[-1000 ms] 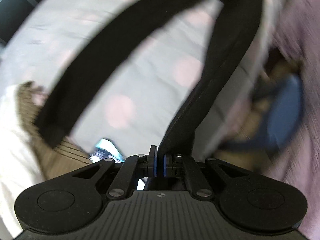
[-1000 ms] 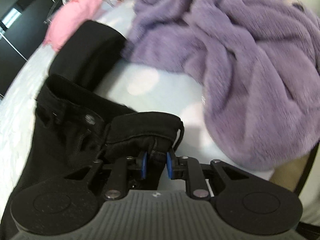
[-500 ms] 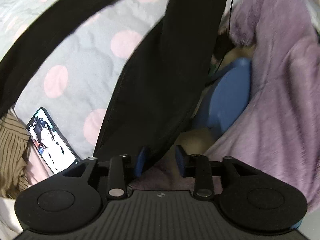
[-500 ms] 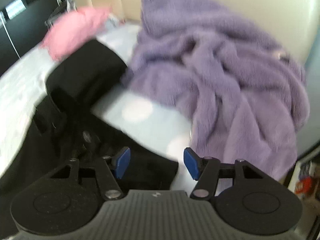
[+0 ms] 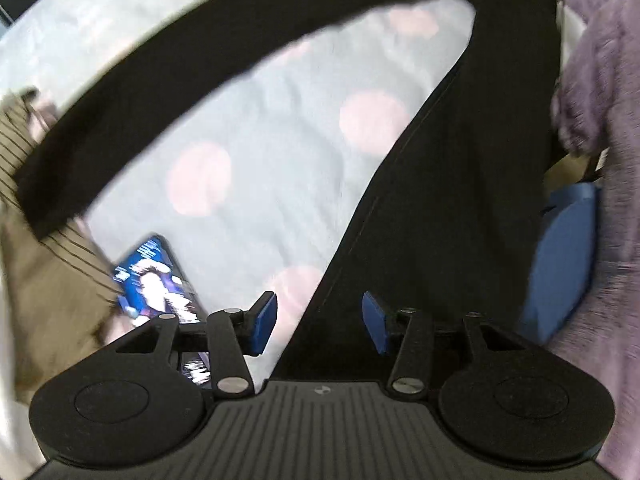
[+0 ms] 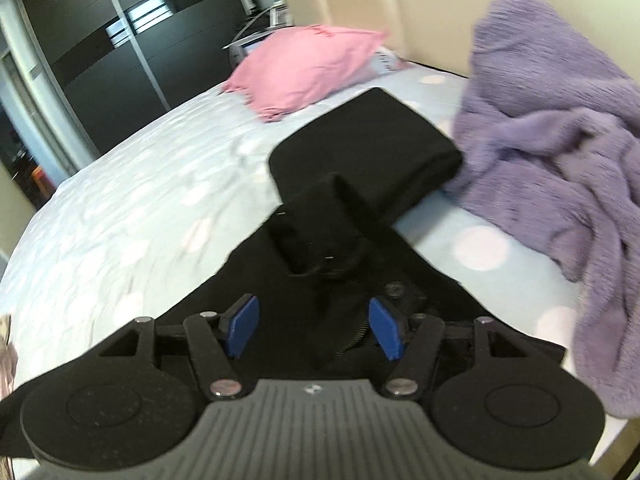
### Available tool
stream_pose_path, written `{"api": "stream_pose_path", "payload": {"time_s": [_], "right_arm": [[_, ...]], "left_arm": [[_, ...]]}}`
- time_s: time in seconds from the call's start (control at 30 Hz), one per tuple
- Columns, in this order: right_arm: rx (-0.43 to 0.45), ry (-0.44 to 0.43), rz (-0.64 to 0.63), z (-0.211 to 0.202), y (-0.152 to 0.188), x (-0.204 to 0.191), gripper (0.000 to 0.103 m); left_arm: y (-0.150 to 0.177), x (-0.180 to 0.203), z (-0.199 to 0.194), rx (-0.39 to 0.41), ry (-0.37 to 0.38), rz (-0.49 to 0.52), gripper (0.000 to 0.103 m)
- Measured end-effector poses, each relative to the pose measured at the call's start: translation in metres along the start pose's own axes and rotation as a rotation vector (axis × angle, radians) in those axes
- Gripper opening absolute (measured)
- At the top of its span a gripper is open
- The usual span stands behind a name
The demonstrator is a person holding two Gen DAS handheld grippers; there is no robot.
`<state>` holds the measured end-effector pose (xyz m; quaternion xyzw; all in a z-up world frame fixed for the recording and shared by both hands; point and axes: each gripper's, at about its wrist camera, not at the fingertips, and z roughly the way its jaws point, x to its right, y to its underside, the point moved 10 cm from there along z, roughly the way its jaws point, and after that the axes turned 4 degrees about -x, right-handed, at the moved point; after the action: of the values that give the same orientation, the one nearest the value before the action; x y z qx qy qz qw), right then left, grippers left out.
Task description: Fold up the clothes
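A: Left view: my left gripper looks down at the bed. Its jaws are opening, nothing pinched. The trousers lie spread, one leg running under the gap.

B: And the phone?

A: Just left of it, so I'd grab the hem well clear.

B: Right view?

A: Right gripper jaws are opening too, empty, above the waistband. I'd pinch both layers before lifting.
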<state>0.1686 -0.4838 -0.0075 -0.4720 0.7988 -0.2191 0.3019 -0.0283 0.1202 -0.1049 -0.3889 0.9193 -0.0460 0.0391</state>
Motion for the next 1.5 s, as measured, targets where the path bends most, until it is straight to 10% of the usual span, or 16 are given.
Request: {"api": "stream_pose_path", "payload": {"time_s": [0.4, 0.6, 0.87, 1.07, 1.37, 1.5], "right_arm": [[-0.171, -0.194, -0.486, 0.008, 0.068, -0.098, 0.070], [-0.278, -0.177, -0.778, 0.029, 0.126, -0.142, 0.068], [-0.438, -0.087, -0.740, 0.061, 0.142, -0.135, 0.048], [-0.448, -0.091, -0.735, 0.056, 0.147, -0.131, 0.050], [-0.455, -0.114, -0.710, 0.064, 0.148, -0.128, 0.050], [-0.450, -0.081, -0.742, 0.064, 0.151, -0.128, 0.026]], "left_arm": [[0.021, -0.009, 0.040, -0.056, -0.094, -0.052, 0.000], [0.022, -0.034, -0.001, 0.013, -0.122, -0.201, 0.000], [0.005, -0.032, -0.017, 0.106, -0.135, -0.169, 0.000], [-0.008, -0.006, 0.012, 0.101, -0.104, -0.039, 0.043], [0.001, 0.012, 0.060, -0.022, -0.074, 0.004, 0.027], [0.001, 0.013, 0.060, -0.038, -0.082, -0.006, 0.014]]}}
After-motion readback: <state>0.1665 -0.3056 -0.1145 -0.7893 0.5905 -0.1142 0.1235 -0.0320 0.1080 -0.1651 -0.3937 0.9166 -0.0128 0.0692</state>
